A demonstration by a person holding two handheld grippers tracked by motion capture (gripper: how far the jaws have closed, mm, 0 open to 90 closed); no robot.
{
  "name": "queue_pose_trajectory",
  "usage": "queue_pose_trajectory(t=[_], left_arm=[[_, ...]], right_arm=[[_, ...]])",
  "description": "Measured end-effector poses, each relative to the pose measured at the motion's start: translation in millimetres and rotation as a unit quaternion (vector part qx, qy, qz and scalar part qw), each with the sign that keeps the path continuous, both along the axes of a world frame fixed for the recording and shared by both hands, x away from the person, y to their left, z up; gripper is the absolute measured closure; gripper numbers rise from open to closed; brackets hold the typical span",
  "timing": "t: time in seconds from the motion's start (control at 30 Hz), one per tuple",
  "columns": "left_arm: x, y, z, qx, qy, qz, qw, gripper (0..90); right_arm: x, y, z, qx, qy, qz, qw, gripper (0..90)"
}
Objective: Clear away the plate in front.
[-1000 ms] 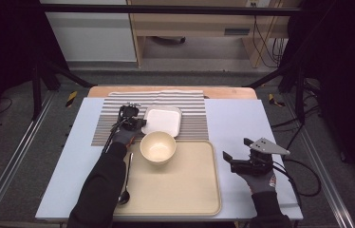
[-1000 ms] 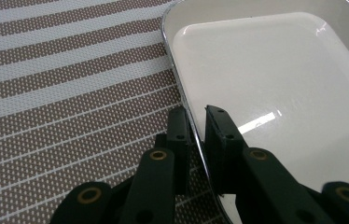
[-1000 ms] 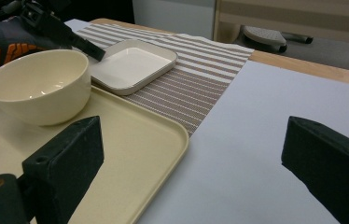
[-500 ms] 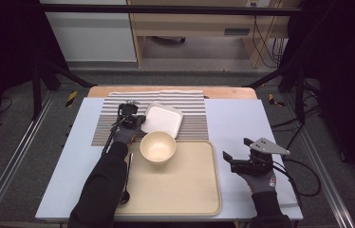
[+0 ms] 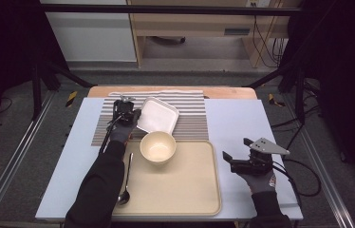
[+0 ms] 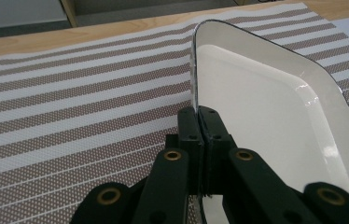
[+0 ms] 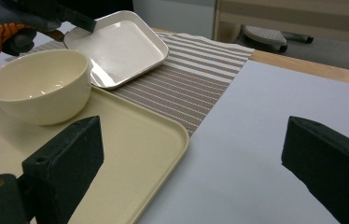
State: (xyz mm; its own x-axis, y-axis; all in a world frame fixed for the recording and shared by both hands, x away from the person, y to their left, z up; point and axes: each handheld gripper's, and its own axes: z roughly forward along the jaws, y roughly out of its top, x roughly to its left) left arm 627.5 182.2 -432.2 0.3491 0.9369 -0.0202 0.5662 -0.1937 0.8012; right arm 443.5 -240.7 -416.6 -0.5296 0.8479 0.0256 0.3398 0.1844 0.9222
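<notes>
The left claw is clamped on the rim of the white square plate, its jaws having just been closing with the rim pinched between them. The plate is held tilted, its gripped edge raised above the striped mat; whether the far edge touches the mat cannot be told. Just beside the plate, a cream bowl is set on the beige tray, and a spoon is laid along the tray's left side. The right claw is held with jaws wide apart over the counter, well apart from the plate.
</notes>
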Motion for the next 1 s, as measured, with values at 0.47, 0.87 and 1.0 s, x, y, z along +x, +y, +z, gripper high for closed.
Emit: queue_pose_trajectory(t=[0.47, 0.87, 1.0], left_arm=[[-13.5, 13.7, 32.6, -0.024, -0.065, 0.027, 0.9973, 88.5], [-30.9, 15.1, 58.6, -0.056, -0.108, 0.012, 0.9925, 88.5], [-37.9, 13.6, 67.5, -0.063, -0.122, 0.007, 0.9905, 88.5]], right_arm=[[-0.3, -0.5, 0.8, 0.002, -0.003, 0.001, 1.0, 6.0], [-0.7, -0.4, 1.0, 0.003, -0.003, 0.001, 1.0, 6.0], [-1.3, -0.6, 1.6, 0.005, -0.003, -0.001, 1.0, 6.0]])
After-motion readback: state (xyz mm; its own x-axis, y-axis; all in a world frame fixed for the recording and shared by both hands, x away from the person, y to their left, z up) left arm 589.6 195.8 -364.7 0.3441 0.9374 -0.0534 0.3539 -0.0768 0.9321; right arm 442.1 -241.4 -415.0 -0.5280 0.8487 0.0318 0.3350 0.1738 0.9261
